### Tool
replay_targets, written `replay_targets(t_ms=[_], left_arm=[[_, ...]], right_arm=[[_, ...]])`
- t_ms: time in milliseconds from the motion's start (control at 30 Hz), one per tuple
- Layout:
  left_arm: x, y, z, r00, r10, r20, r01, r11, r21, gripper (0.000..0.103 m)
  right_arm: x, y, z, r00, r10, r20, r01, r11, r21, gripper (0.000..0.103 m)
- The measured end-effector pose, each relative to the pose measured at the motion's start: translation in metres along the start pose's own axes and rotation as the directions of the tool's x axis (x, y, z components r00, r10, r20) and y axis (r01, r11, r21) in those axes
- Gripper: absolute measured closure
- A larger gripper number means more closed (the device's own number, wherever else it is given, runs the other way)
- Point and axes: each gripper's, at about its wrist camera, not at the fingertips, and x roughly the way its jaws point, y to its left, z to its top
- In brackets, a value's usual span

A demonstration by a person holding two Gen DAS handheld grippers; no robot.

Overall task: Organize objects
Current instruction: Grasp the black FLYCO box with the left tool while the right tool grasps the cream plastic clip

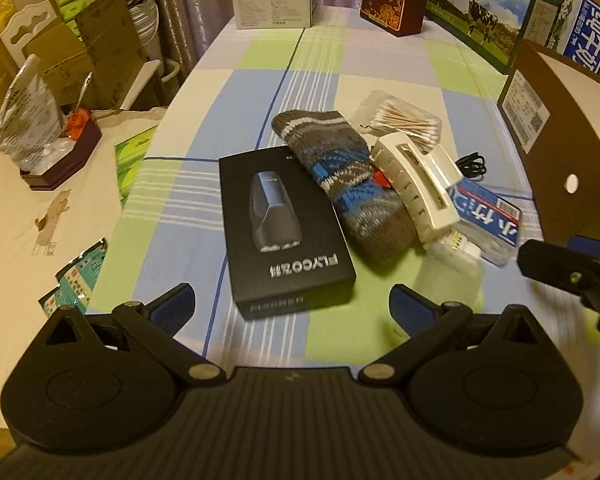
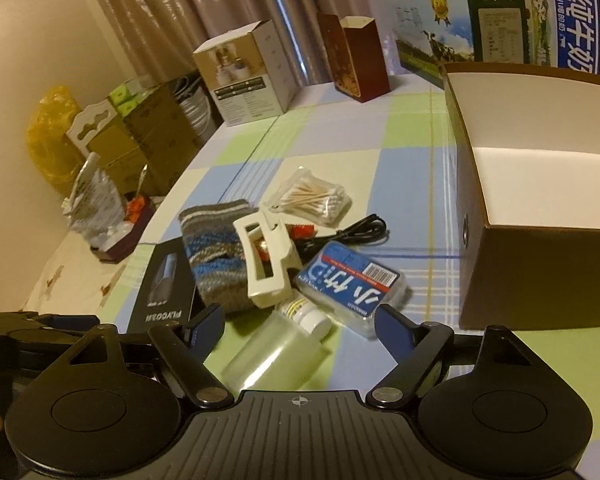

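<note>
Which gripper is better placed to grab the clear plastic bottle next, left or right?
Probably the right gripper. Its open jaws already straddle the clear bottle, which lies just ahead of them. The left gripper faces the black box, with the bottle off to its right.

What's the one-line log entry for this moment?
left hand-held gripper: open, before black box | right hand-held gripper: open, over clear bottle | nothing held

Left gripper [image 1: 292,300] jaws wide apart above black shaver box [image 1: 286,236]; knitted sock [image 1: 340,184] overlaps box corner.
</note>
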Motion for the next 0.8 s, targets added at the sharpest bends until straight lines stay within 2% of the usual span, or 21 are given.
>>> replay_targets(t_ms=[133,233,333,500,800], left_arm=[[0.020,0.001,0.008,1.000,0.002,-0.019,-0.001,1.000,0.016,0.015],[0.028,0.005,0.012,1.000,-0.010,-0.021,0.010,1.000,0.004,0.016],[0.034,0.008,0.014,0.999,-0.025,-0.024,0.025,1.000,-0.003,0.022],[0.034,0.015,0.013,0.999,-0.035,-0.008,0.035,0.999,-0.009,0.024],[0.021,0.052,-0.006,1.000,0.014,-0.018,-0.015,0.998,-0.054,0.025]], right_arm=[[0.006,-0.001,0.004,1.000,-0.014,0.002,0.014,1.000,0.011,0.023],[0.011,0.000,0.007,1.000,-0.017,-0.001,0.017,1.000,0.012,0.023],[0.016,0.002,0.009,1.000,-0.016,-0.008,0.016,1.000,0.004,0.023],[0.029,0.008,0.014,1.000,-0.009,-0.018,0.009,1.000,-0.024,0.023],[0.061,0.025,0.026,1.000,0.006,-0.028,-0.009,0.992,-0.128,0.023]])
